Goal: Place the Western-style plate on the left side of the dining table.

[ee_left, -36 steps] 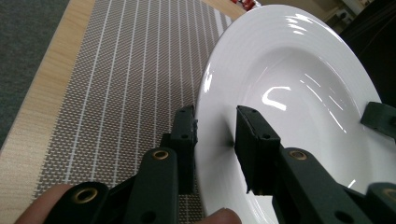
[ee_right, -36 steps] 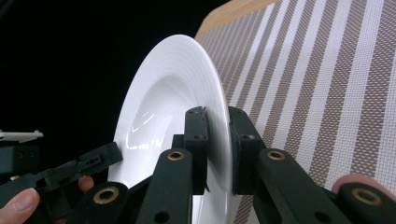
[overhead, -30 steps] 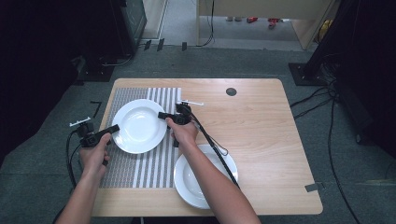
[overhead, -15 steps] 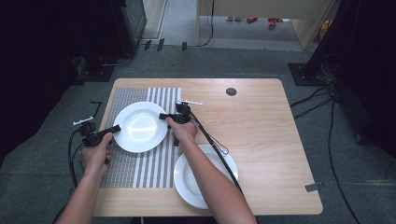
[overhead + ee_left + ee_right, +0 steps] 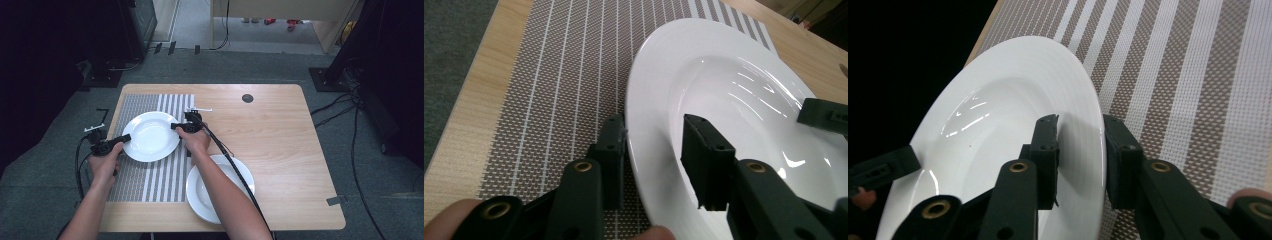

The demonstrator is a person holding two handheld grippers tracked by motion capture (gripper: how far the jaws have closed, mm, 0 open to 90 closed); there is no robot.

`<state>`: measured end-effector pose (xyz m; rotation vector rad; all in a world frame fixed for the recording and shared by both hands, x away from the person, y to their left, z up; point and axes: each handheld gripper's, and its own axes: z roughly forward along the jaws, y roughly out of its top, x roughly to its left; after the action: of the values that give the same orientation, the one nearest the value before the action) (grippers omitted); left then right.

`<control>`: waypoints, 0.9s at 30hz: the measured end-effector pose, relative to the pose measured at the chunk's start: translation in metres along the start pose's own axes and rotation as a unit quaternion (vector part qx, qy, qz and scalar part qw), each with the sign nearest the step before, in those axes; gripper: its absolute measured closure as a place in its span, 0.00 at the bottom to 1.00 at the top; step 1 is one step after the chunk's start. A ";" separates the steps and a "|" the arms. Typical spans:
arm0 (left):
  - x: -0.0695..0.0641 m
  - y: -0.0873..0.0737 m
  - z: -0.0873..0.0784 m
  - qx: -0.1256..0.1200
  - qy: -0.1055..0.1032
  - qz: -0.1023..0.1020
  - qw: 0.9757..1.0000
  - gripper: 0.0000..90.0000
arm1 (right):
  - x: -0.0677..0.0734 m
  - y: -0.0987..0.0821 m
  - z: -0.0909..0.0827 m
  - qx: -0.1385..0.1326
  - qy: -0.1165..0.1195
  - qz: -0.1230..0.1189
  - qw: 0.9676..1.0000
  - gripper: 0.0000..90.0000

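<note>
High view: a white plate (image 5: 151, 136) is seen on the striped mat (image 5: 150, 180) of the bench (image 5: 290, 150). Its opposite rims are straddled by the left hand-held gripper (image 5: 125, 138) and right hand-held gripper (image 5: 176, 126), whose jaws have just been opening, pads slightly off. Being stiff, glossy, slippery and breakable, it is best taken at the rim.

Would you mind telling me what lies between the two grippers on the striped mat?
A white plate lies between the left gripper and the right gripper in the high view, resting on the striped placemat; each gripper's fingers straddle its rim.

High view looks down; both tongs cameras (close, facing) share the plate (image 5: 151, 136).
</note>
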<state>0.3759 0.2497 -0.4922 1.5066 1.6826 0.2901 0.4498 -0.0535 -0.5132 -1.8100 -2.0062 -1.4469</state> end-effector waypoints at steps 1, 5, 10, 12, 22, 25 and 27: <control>0.000 0.000 0.000 0.000 0.000 0.000 1.000 0.67 | 0.002 0.001 -0.001 -0.001 -0.006 -0.011 1.000 0.75; -0.004 0.003 -0.008 -0.019 -0.001 0.012 1.000 0.59 | 0.007 0.003 -0.006 -0.011 -0.028 -0.042 0.999 0.66; -0.015 0.008 -0.024 -0.029 0.020 0.041 0.999 0.31 | 0.015 0.012 -0.022 -0.014 -0.021 -0.058 0.998 0.50; -0.018 0.007 -0.028 -0.034 0.022 0.047 0.998 0.22 | 0.019 0.015 -0.029 0.004 -0.026 -0.081 0.996 0.46; -0.029 -0.008 -0.049 -0.043 0.041 0.078 0.995 0.12 | 0.022 0.015 -0.068 -0.016 -0.038 -0.139 0.989 0.28; -0.031 -0.012 -0.052 -0.041 0.037 0.085 0.995 0.11 | 0.020 0.014 -0.080 -0.025 -0.042 -0.140 0.989 0.28; -0.032 -0.015 -0.054 -0.039 0.039 0.090 0.994 0.11 | 0.017 0.014 -0.087 -0.028 -0.039 -0.138 0.989 0.28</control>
<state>0.3249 0.2356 -0.4553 1.6086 1.5774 0.5115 0.4117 -0.1000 -0.4469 -1.6868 -2.3559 -1.5358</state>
